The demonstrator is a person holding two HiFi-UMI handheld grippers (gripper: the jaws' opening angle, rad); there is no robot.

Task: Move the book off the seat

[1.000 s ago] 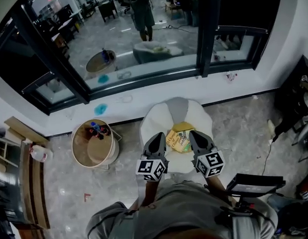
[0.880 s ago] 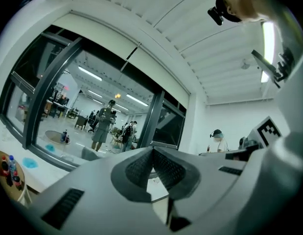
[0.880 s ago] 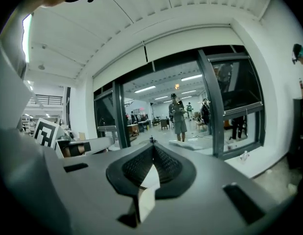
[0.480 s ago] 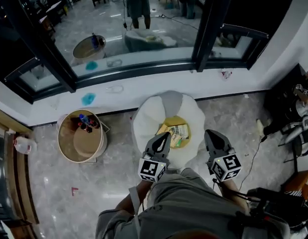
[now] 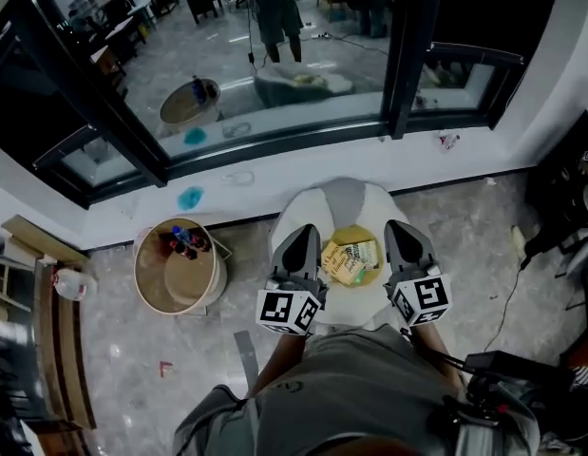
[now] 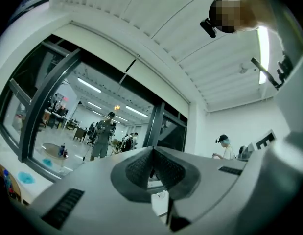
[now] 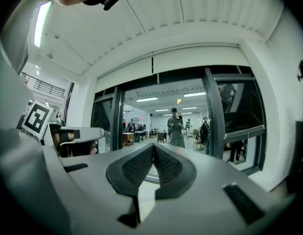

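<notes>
Your left gripper (image 5: 304, 236) and right gripper (image 5: 402, 230) are both clamped fully closed, pads together, and each holds nothing. Both point about level, toward the window (image 5: 303, 74). Below them, the book (image 5: 351, 260) lies flat on the seat (image 5: 298, 215), showing between the two grippers; neither one touches it. The book is yellow and sits askew. On the floor left of the seat is a round tub (image 5: 170, 283) with bottles in it. Past the glass, a person (image 5: 275, 12) is standing.
</notes>
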